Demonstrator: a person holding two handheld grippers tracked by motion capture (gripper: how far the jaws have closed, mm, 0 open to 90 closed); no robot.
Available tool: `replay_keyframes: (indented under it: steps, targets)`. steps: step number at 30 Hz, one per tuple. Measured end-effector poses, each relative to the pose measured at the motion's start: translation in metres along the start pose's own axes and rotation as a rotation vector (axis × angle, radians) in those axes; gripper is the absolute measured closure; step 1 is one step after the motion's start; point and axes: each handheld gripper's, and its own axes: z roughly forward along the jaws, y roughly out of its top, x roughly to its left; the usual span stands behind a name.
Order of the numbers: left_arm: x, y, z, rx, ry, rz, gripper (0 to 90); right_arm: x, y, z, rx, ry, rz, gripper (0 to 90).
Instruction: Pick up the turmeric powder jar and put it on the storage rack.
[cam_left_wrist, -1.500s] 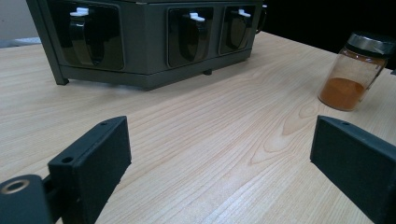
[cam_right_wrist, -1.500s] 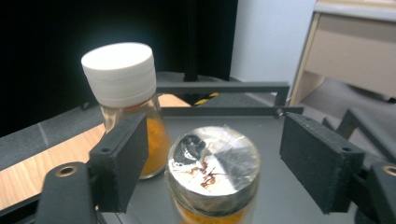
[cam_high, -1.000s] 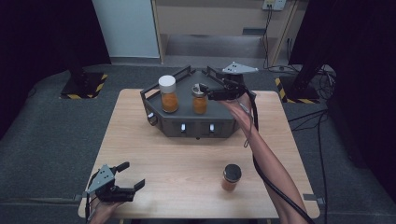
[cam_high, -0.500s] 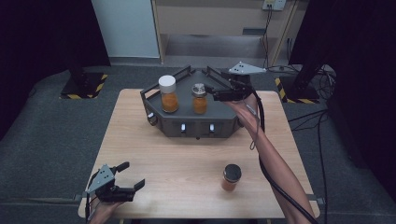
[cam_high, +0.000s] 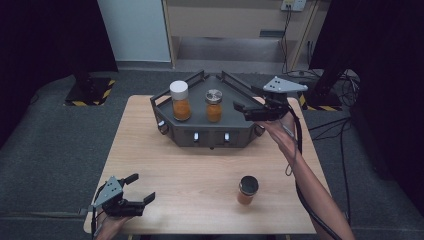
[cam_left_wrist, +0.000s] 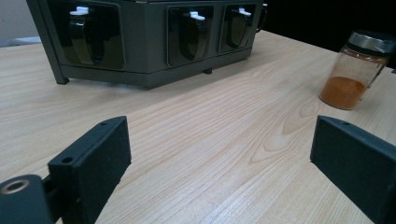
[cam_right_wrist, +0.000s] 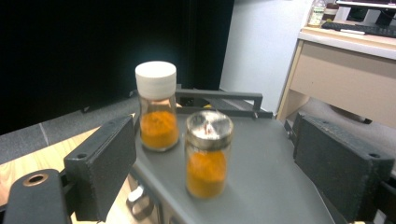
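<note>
The right tongs (cam_high: 241, 111) hang level over the right end of the grey rack (cam_high: 235, 131), near the desk's far right corner, jaws wide apart with nothing between the pads; they have just been opening a little further. The forearm behind them runs up from the desk's near right corner, wrist bent so that the tongs point leftward across the rack, and their cable trails down along the arm. Just ahead of the jaws stands the metal-capped jar (cam_high: 214, 105) of orange powder, upright on the rack's top, with the white-capped jar (cam_high: 179, 100) upright beside it, apart from it. The right gripper view looks along the right tongs (cam_right_wrist: 215, 158) and adds what the high view lacks: the metal-capped jar (cam_right_wrist: 208, 152) stands in line with the gap and clear of both pads, and the white-capped jar (cam_right_wrist: 157, 105) stands farther back. The left tongs (cam_high: 141, 188) rest at the desk's (cam_high: 150, 150) near left corner, held low in a hand at the near edge, jaws spread and empty. The left gripper view shows the left tongs (cam_left_wrist: 219, 154) over bare wood, the rack's front (cam_left_wrist: 154, 42) with its dark windows and white knobs, and a third, dark-capped jar (cam_left_wrist: 355, 70) of orange powder; the high view places that dark-capped jar (cam_high: 248, 189) towards the near right of the desk.
</note>
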Motion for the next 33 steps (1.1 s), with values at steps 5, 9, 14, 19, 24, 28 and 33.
replay_keyframes:
  steps: [5,9,14,19,24,28,33]
  targets:
    - [0.000,0.000,0.000,0.002,0.000,0.002,4.1,0.001,-0.014,-0.024,0.007,-0.012,0.015,12.7]
    - [0.000,0.000,0.000,0.002,0.002,0.000,4.1,0.003,-0.027,-0.040,0.014,-0.025,0.020,12.4]
    - [-0.001,0.001,0.000,0.005,0.002,0.001,4.1,0.008,-0.044,-0.059,0.024,-0.038,0.029,12.2]
    - [-0.001,0.001,0.000,0.008,0.002,0.004,4.1,0.012,-0.059,-0.076,0.027,-0.045,0.035,12.0]
    - [-0.001,0.001,0.000,0.006,0.003,0.002,4.1,0.018,-0.071,-0.091,0.045,-0.055,0.039,11.0]
    - [-0.001,0.001,0.000,0.008,0.004,0.002,4.1,0.023,-0.085,-0.102,0.046,-0.055,0.057,10.7]
    - [-0.001,0.001,0.000,0.008,0.005,0.001,4.1,0.029,-0.099,-0.116,0.041,-0.062,0.078,10.3]
